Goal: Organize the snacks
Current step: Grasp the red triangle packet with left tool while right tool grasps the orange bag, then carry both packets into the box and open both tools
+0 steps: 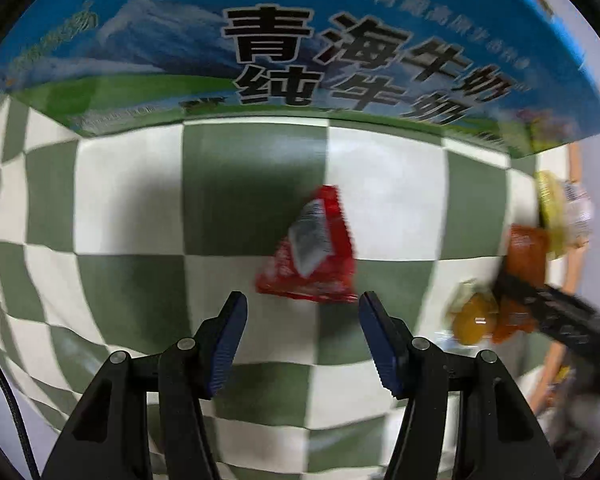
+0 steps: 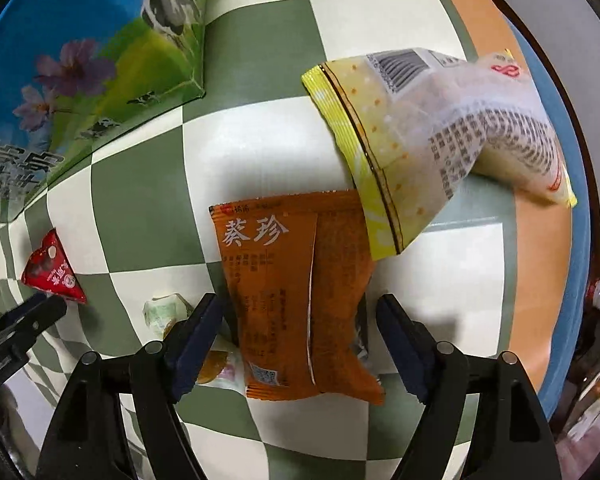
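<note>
A red triangular snack packet (image 1: 312, 252) lies on the green-and-white checked cloth, just ahead of my open left gripper (image 1: 302, 304); it also shows in the right wrist view (image 2: 52, 270). An orange snack packet (image 2: 296, 292) lies flat between the open fingers of my right gripper (image 2: 300, 312), not clamped. A yellow-and-white packet (image 2: 440, 128) overlaps its top right corner. A small pale wrapped sweet (image 2: 166, 310) and a yellow-orange snack (image 2: 216, 364) lie by the right gripper's left finger. The right gripper over the orange packet (image 1: 528, 252) appears in the left wrist view.
A blue milk carton box (image 1: 300, 40) stands on the cloth behind the snacks, also seen in the right wrist view (image 2: 60, 80). The table's orange and blue rim (image 2: 552, 240) curves on the right. The left gripper's finger (image 2: 24, 320) shows at the left edge.
</note>
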A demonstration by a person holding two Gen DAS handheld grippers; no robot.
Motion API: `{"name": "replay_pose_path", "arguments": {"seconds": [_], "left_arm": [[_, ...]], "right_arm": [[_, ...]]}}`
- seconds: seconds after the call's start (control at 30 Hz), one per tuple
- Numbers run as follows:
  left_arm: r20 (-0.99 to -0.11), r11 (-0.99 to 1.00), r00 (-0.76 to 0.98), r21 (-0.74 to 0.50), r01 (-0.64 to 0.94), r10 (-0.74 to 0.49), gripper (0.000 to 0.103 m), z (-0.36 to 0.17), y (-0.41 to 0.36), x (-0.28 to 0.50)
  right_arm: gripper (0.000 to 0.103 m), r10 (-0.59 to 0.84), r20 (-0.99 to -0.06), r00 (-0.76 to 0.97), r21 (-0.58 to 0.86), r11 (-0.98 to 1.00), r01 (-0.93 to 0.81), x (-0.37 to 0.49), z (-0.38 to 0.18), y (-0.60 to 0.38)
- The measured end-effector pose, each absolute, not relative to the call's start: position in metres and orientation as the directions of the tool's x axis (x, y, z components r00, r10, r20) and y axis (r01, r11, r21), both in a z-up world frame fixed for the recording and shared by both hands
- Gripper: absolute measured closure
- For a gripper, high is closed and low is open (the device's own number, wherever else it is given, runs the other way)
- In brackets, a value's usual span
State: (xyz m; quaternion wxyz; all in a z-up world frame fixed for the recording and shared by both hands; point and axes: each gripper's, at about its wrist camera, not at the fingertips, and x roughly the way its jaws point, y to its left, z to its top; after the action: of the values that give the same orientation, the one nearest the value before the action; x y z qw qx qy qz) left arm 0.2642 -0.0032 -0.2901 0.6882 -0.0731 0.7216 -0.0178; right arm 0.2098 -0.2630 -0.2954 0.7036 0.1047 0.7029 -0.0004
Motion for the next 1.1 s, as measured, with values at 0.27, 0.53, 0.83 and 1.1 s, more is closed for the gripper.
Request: {"name": "replay_pose_path", "arguments": {"seconds": [0.27, 0.53, 0.83, 1.1], "left_arm": [[-0.979, 0.969, -0.059, -0.182, -0.166, -0.194, 0.047, -0.301, -0.003, 0.287], [-0.993, 0.986, 0.001, -0.121, -0.115, -0.121, 0.064, -0.291, -0.017, 0.295], [-0.992, 0.987, 0.041, -0.123, -0.099, -0.119, 0.07, -0.27, -0.015, 0.275], [-0.976, 0.958, -0.024, -0.206, -0.198, -0.215, 0.055, -0.297, 0.016, 0.284]], "right_arm": [[0.022, 0.135, -0.99, 0.04, 0.14, 0.974, 0.179, 0.223, -0.302, -0.262], [0.046, 0.076, -0.994, 0.077, 0.086, 0.985, 0.147, 0.199, -0.3, -0.235], [0.051, 0.117, -0.987, 0.107, 0.134, 0.977, 0.163, 0.174, -0.274, -0.218], [0.051, 0.131, -0.987, 0.09, 0.145, 0.974, 0.173, 0.16, -0.271, -0.211]]}}
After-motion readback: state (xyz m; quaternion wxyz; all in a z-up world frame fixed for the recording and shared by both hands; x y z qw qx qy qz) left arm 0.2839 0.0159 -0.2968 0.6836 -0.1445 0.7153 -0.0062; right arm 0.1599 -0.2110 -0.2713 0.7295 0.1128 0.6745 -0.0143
